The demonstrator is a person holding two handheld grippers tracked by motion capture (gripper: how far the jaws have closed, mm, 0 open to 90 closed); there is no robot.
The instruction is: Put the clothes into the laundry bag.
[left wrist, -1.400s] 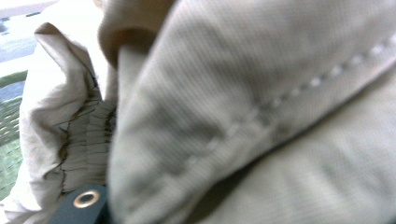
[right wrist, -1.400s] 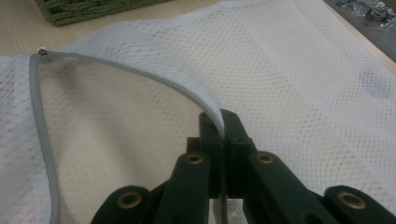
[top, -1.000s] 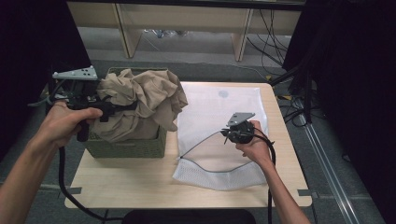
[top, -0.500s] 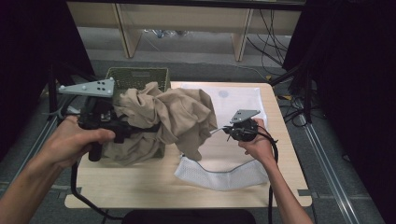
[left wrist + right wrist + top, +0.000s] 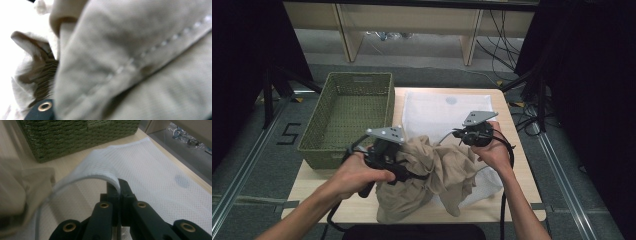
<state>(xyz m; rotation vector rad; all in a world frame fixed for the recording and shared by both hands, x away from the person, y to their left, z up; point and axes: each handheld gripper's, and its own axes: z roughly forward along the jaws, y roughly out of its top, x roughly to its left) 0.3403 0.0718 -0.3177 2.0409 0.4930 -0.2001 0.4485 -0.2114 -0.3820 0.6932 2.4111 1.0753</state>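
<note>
My left gripper clamps the beige garment, bunched on the table's near edge over the white mesh bag. My right gripper pinches the bag's rim tight, lifting it. The green basket sits just left; cloth blocks my left gripper view.

The right gripper has its two black jaws closed on the rim of a white mesh bag, lifting that edge in an arch off the table. The rest of the mesh lies flat toward the table's far edge. A green woven basket stands beyond. Beige cloth hangs blurred at the left.
</note>
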